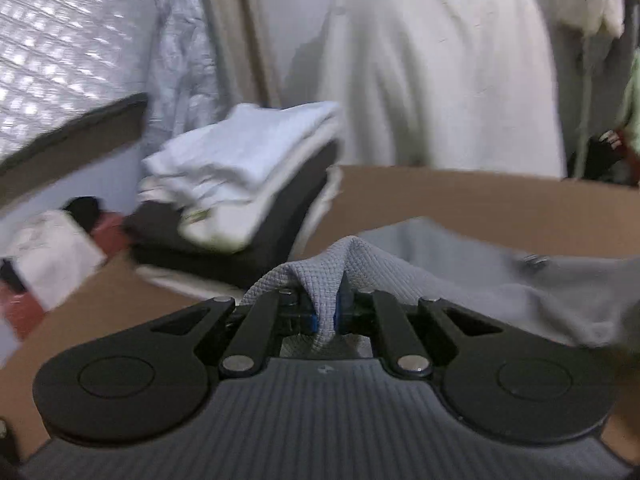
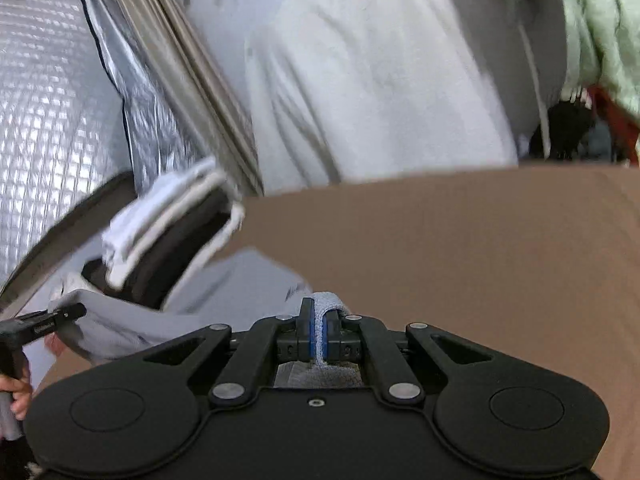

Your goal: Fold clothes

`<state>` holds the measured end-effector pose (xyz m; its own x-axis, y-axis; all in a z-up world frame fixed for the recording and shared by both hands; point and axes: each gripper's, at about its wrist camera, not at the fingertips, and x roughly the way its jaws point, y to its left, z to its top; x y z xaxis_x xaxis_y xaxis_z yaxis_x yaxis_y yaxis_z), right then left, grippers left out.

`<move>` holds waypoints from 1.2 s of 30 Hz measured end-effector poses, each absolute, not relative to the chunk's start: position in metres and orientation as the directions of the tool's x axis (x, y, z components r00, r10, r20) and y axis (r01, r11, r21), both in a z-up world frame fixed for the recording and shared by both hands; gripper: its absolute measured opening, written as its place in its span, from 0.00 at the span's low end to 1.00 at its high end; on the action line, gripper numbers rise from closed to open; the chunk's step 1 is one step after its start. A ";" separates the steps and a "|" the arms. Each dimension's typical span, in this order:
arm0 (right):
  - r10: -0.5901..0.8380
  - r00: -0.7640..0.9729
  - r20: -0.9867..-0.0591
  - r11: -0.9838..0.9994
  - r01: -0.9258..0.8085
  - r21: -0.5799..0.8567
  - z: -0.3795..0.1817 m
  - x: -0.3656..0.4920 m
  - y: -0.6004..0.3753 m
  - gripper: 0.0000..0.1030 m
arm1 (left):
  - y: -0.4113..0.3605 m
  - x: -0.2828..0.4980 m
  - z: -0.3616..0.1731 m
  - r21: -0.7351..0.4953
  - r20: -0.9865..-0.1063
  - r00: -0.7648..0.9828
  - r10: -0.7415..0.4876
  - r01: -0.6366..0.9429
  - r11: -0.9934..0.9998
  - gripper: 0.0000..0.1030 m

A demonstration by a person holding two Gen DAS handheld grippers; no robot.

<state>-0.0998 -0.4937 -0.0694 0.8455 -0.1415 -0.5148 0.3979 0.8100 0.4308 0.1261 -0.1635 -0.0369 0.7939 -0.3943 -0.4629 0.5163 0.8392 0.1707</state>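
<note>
A grey waffle-knit garment (image 1: 500, 280) is stretched over a brown table (image 1: 480, 204). My left gripper (image 1: 325, 312) is shut on a pinched fold of the garment, which spreads away to the right. In the right wrist view my right gripper (image 2: 319, 332) is shut on another edge of the same grey garment (image 2: 224, 292), which trails off to the left. The left gripper (image 2: 60, 318) shows at the far left of that view, holding the cloth's other end. The frames are blurred by motion.
A stack of folded white and dark clothes (image 1: 240, 184) sits on the table's far left, also in the right wrist view (image 2: 168, 224). A white cloth-covered shape (image 1: 440, 80) and silver quilted sheeting (image 1: 60, 60) stand behind. Loose clothes (image 1: 52, 248) lie at left.
</note>
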 end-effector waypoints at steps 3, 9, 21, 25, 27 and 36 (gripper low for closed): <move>-0.070 0.831 -0.551 0.773 0.394 0.497 -0.079 -0.101 -0.498 0.06 | -0.129 0.147 -0.022 0.092 -0.421 0.836 -0.351 0.425 0.901 0.06; 0.247 0.832 -0.497 0.675 0.220 0.704 -0.107 -0.095 -0.488 0.05 | -0.080 0.157 0.010 0.043 -0.254 0.945 -0.205 0.223 0.974 0.06; 0.515 0.655 -0.553 0.641 0.134 0.756 -0.144 -0.056 -0.441 0.25 | -0.058 0.155 -0.110 0.180 -0.663 0.745 -0.073 0.253 0.951 0.11; 0.402 0.709 -0.579 0.658 0.216 0.721 -0.133 -0.065 -0.459 0.49 | -0.066 0.136 -0.091 0.141 -0.613 0.772 -0.167 0.316 0.938 0.35; 0.380 0.713 -0.589 0.646 0.251 0.721 -0.135 -0.065 -0.464 0.49 | -0.065 0.125 -0.081 0.055 -0.586 0.764 -0.270 0.370 0.928 0.47; 0.363 0.608 -0.706 0.584 0.442 0.681 -0.184 -0.041 -0.454 0.65 | -0.075 0.118 -0.098 0.025 -0.671 0.685 -0.283 0.403 0.915 0.52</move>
<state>-0.0410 -0.4542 -0.1836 0.6082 0.3631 -0.7059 0.4421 0.5837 0.6811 0.1185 -0.0748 -0.0978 0.6849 -0.2831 -0.6714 0.4030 0.9149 0.0253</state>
